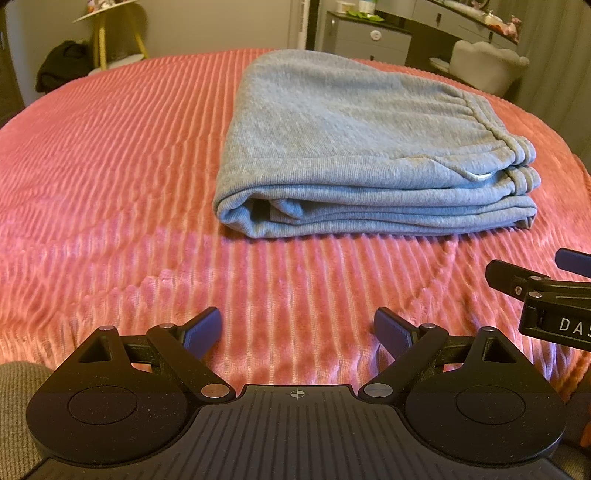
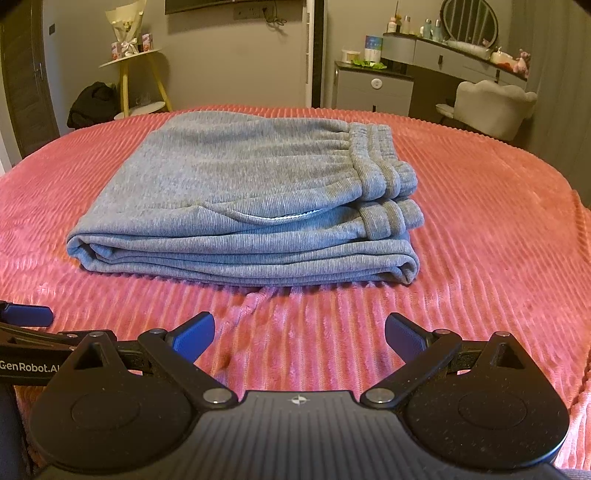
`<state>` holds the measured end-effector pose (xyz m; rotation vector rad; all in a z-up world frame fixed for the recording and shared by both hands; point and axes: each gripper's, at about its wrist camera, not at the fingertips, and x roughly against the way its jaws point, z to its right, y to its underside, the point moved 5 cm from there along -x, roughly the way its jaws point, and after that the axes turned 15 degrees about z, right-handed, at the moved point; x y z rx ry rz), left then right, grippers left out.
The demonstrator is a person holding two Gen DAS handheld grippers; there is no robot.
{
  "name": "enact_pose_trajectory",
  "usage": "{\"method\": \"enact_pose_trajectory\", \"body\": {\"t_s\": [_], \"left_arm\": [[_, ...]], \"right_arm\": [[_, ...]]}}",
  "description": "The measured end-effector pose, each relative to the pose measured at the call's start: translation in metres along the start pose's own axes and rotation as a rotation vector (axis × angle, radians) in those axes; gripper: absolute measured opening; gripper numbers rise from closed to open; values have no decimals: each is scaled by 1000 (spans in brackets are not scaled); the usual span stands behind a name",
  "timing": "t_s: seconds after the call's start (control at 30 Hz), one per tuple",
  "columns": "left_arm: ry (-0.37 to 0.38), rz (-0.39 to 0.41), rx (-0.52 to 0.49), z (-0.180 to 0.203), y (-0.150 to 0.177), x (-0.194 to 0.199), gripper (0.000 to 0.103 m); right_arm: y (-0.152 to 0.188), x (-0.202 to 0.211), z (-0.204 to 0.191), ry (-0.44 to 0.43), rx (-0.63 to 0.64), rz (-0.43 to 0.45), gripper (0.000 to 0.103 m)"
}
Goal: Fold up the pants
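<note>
The grey pants [image 2: 236, 195] are lying folded on the bedspread [image 2: 480, 258]; both the left gripper [image 1: 297, 332] and the right gripper [image 2: 300, 334] are being held released nearby, apparently because folding is finished.

A: From my feed, a pink ribbed bedspread [image 2: 480, 221] fills the near ground, grey walls [image 2: 221, 55] behind.

B: I see a yellow-legged side table [image 2: 129, 62] far left, grey dresser [image 2: 373, 88] and pale chair [image 2: 491, 107] far right.

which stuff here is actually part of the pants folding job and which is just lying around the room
Part of the job:
- grey pants, folded in a stack on the pink bedspread
- left hand-held gripper, open
- right hand-held gripper, open

Just lying about:
- yellow-legged side table
- dark bag
- white chair
- vanity bottles
</note>
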<state>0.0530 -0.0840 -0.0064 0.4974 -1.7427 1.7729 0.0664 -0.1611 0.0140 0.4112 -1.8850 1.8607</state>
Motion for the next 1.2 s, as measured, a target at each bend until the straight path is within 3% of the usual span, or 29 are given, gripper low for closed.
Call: {"method": "enact_pose_trajectory", "body": {"t_s": [1.2], "left_arm": [[3,30,-3,-2,0,1,94]], "right_arm": [[0,0,0,0,0,1,99]]}}
